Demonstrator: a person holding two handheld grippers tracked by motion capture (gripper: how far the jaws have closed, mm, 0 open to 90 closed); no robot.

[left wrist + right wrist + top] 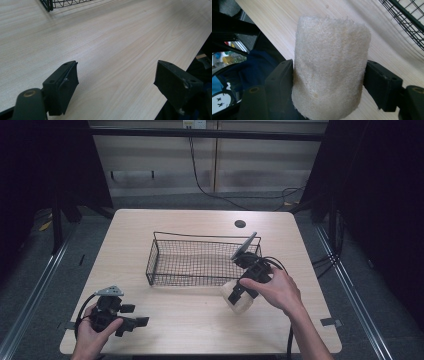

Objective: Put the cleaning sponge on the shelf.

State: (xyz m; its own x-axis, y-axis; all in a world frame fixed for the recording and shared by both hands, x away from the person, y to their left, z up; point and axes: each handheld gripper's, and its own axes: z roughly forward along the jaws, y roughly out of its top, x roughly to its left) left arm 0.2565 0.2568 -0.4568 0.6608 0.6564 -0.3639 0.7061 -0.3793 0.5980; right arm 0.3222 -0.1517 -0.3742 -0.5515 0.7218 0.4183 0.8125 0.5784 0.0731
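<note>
Leftmost, the left gripper (131,322) rests low near the table's (190,317) front edge in a hand cut off by the picture's bottom, its blunt black jaws spread wide over bare pale woodgrain. Further right stands the black wire-mesh basket (200,262), its far right corner hidden behind the right gripper's grey plate. Rightmost, the right gripper (239,296) pinches a cream, coarse-fibred loofah sponge (329,65), a stubby cylinder held just before the basket's near right corner.
</note>
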